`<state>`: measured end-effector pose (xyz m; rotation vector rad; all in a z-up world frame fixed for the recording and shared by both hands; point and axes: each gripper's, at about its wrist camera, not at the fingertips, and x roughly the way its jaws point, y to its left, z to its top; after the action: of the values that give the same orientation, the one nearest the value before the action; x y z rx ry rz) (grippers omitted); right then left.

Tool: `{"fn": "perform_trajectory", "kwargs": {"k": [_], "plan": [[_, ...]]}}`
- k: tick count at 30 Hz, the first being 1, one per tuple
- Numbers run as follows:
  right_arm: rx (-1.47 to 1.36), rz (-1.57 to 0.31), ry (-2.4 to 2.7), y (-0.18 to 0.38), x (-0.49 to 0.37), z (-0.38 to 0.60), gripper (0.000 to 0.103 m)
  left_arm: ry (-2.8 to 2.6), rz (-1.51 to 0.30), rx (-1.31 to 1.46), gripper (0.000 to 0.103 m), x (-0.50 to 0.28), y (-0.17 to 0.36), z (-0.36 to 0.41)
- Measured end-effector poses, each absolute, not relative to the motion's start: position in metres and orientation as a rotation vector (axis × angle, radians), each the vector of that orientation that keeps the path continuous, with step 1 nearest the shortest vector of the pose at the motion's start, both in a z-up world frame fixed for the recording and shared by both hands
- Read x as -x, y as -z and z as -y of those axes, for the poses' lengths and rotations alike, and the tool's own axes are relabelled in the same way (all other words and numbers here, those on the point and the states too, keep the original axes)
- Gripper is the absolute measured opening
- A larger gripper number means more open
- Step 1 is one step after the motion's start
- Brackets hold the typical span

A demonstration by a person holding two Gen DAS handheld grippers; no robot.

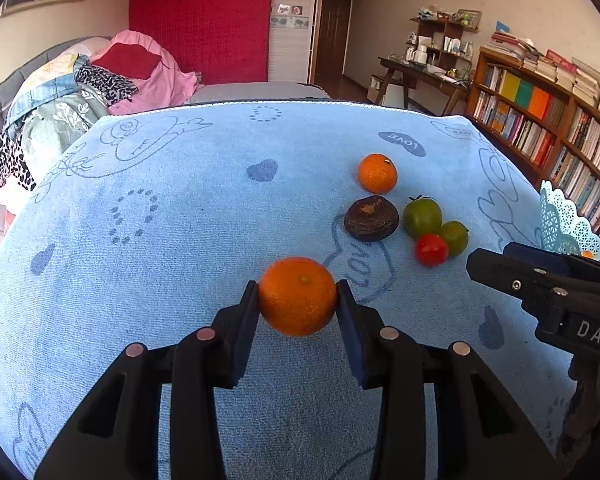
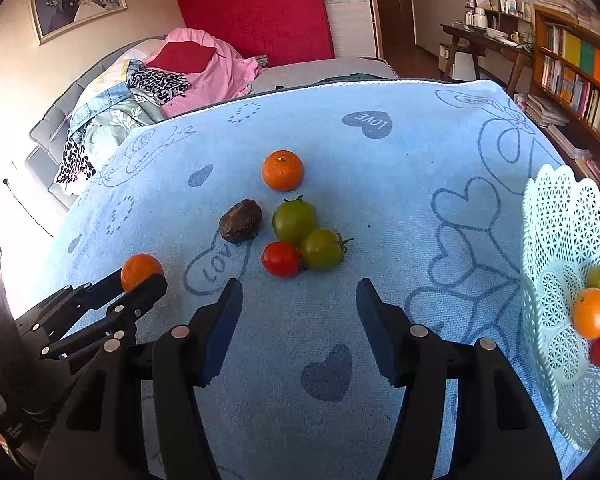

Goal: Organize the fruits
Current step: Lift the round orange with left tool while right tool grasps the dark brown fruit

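1. Left gripper pinching an orange between both pads, lifted above the blue towel.
2. Right gripper spread wide, holding nothing, near the loose fruit.
3. On the towel — second orange, dark fruit, two green tomatoes, one red tomato, clustered.
4. Lace basket at right — several fruits inside.

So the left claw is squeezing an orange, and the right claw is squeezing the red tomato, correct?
Not quite. The left gripper does hold an orange, but the right gripper is open and holds nothing. The right wrist view shows the red tomato lying on the blue towel ahead of its fingers.
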<state>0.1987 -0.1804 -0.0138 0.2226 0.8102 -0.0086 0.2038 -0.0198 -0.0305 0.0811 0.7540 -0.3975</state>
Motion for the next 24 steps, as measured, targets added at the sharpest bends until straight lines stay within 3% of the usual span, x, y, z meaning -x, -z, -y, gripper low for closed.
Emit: {"fn": "perform_trajectory", "kwargs": {"k": [10,24], "plan": [[-0.178,-0.749,-0.124,0.004,-0.248,0.159,0.061,0.336,-0.746,-0.046,0.039,-0.209,0.028,0.004],[0.007,-0.837,-0.155,0.031,-0.305,0.125,0.060,0.316,-0.752,-0.022,0.039,-0.210,0.027,-0.002]]}}
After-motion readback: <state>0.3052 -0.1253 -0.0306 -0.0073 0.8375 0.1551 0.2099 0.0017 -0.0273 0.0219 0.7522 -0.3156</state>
